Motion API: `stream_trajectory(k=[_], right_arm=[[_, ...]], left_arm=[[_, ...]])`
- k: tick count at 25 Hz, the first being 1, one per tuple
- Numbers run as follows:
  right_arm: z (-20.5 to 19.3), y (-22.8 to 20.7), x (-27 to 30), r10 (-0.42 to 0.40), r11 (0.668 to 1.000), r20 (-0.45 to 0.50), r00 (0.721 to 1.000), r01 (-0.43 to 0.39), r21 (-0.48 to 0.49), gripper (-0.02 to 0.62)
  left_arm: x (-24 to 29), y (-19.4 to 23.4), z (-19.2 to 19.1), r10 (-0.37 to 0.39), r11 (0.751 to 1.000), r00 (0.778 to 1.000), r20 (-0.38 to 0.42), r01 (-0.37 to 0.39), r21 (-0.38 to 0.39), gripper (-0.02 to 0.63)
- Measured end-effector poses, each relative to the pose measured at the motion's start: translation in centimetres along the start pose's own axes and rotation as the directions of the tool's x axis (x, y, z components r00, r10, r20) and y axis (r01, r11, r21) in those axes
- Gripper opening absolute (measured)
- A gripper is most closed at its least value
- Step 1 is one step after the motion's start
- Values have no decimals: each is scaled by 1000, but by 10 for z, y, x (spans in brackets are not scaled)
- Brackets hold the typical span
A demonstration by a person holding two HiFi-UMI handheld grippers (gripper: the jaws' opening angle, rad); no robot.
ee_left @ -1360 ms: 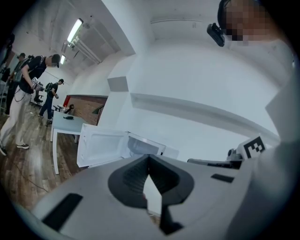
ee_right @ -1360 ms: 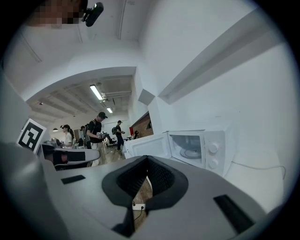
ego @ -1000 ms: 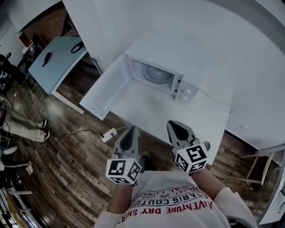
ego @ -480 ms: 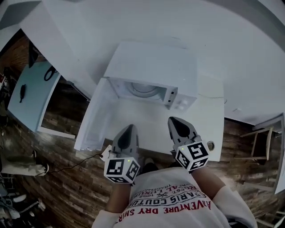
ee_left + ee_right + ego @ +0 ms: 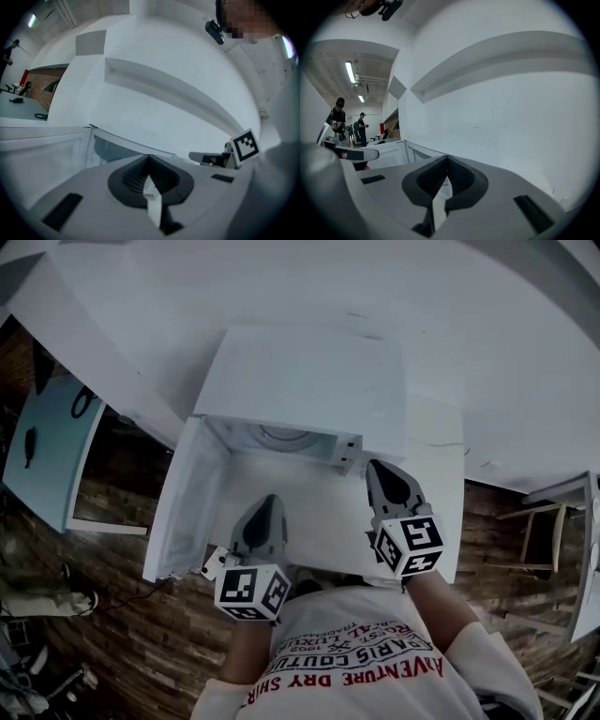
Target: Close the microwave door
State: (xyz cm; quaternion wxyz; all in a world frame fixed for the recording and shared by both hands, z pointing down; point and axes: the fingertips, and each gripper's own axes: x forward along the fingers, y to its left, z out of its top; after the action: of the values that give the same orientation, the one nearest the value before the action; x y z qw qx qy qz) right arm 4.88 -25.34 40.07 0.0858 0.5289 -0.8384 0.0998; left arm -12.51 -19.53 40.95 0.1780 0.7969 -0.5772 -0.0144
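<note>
The white microwave (image 5: 309, 381) stands on a white table (image 5: 441, 512) against the wall. Its door (image 5: 183, 502) hangs wide open, swung out to the left, and the turntable shows inside. My left gripper (image 5: 262, 526) hovers over the table in front of the cavity, just right of the door, jaws shut and empty. My right gripper (image 5: 389, 486) is shut and empty near the microwave's front right corner. In the left gripper view the door (image 5: 42, 150) lies ahead left of the shut gripper (image 5: 149, 157). The right gripper view shows the door (image 5: 389, 152) beyond its gripper (image 5: 447, 159).
A light blue table (image 5: 47, 446) stands to the left over the wood floor. A white plug box with a cable (image 5: 214, 563) lies below the door's edge. Pale chair legs (image 5: 534, 521) show at the right. People (image 5: 337, 117) stand far off in the room.
The view has swung so the microwave sits squarely ahead and nearer. Both grippers have come closer to it, the right one reaching up by its front right corner. The door stays open.
</note>
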Motion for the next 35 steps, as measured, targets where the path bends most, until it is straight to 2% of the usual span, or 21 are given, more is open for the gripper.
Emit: stream_trajectory(k=[10,14,18,23,31,35], right_arm=[[-4,-22,32,20,999,-33,999,-22,-42,12],[-4,-24,33,39,999,-41,998,-40,-8,12],[-3,-24,32,41,999,-46,998,-42,-11,12],[-4,-25,33,46,999,-43,998,-46,-10,12],[-3,-22,34,8,997,-41,999,-11,-72,12],[-3,-21,34,-32,995,-38,999,28,-94,12]], left_arm=[[5,6,2,126,992,992,19,-126,1,6],[-13,21,2,215,977,976,40,-215,-14,6],[-43,39,-1,310,950,948,64,-308,-46,6],[-89,66,-9,438,899,896,78,-433,-72,6],[-187,121,-23,638,768,764,96,-624,-144,6],[-227,145,-14,693,720,710,120,-676,-158,6]])
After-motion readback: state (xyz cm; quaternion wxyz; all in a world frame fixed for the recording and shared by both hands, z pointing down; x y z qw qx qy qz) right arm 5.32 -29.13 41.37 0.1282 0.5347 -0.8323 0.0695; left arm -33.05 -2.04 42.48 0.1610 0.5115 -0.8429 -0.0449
